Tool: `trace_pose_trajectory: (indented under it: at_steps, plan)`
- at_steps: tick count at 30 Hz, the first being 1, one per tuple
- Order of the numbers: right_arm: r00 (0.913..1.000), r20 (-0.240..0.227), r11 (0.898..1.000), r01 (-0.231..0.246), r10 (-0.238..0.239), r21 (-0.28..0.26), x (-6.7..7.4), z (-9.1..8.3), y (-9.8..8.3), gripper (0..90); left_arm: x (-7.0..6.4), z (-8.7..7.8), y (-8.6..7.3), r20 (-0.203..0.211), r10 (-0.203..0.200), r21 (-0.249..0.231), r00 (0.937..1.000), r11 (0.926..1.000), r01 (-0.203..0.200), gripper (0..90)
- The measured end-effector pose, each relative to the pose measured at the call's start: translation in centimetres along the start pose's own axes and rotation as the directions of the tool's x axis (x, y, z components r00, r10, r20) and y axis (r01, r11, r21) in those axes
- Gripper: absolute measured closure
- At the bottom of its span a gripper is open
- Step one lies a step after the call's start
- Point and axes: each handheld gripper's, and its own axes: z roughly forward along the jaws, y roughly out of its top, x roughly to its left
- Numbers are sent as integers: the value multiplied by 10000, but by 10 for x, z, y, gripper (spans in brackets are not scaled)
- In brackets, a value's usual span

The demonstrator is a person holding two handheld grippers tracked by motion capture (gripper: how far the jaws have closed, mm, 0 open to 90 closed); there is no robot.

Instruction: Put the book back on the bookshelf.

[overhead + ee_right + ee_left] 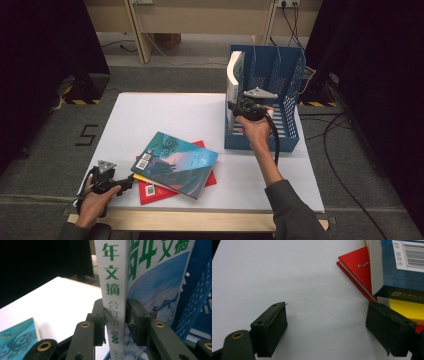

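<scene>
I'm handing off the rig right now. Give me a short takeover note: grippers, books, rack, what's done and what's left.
Right gripper: shut on the white-spined book, held upright at the left end of the blue file rack, not yet let go.
Left gripper: open, jaws wide and holding nothing, resting on the white table beside the stack.
Left to do: teal book, a yellow book and the red book lie stacked on the table, none racked.

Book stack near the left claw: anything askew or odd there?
Yes. The teal book lies skewed across the red book, a yellow book poking out between them. Nothing looks damaged.
</scene>
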Motion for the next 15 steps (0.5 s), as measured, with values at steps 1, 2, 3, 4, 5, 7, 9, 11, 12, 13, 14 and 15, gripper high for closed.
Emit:
trace_pose_trajectory:
  at_steps: [1,2,3,4,5,7,9,11,12,13,14,15]
  plan:
    - [9999,135,10000,7,-7,30,-1,5,3,693,0,0,0,1,1,4,10000,10000,-1,162]
    - [9999,135,10000,7,-7,30,-1,5,3,693,0,0,0,1,1,4,10000,10000,-1,161]
    - [9998,179,10000,65,-66,67,-2,7,4,693,0,0,0,-5,5,6,10000,10000,-5,161]
    - [9996,278,9999,30,-33,112,-5,11,8,693,0,0,0,-6,4,3,10000,10000,-4,160]
    - [9996,278,9999,30,-33,112,-5,11,8,693,0,0,0,-6,4,1,10000,10000,-4,160]
    - [9995,184,9996,-245,243,144,-9,15,10,690,0,0,0,1,8,2,10000,10000,-8,160]
    - [9999,140,9998,-84,81,180,-9,15,10,685,0,0,0,7,10,7,10000,10000,-10,160]
    - [9997,243,9998,5,-10,206,-8,13,9,676,0,0,0,18,11,0,10000,10000,-11,159]
    - [9996,229,9997,-143,139,199,-8,12,8,671,1,0,0,26,18,0,10000,10000,-18,159]
    - [9995,242,9996,-227,223,164,-8,10,7,666,1,0,0,29,20,3,10000,10000,-20,159]
    - [9993,273,9996,-264,261,116,-8,9,6,662,1,0,0,21,22,0,10000,10000,-22,158]
    - [9992,270,9995,-303,300,84,-8,8,4,654,1,0,0,24,19,-3,10000,10000,-19,158]
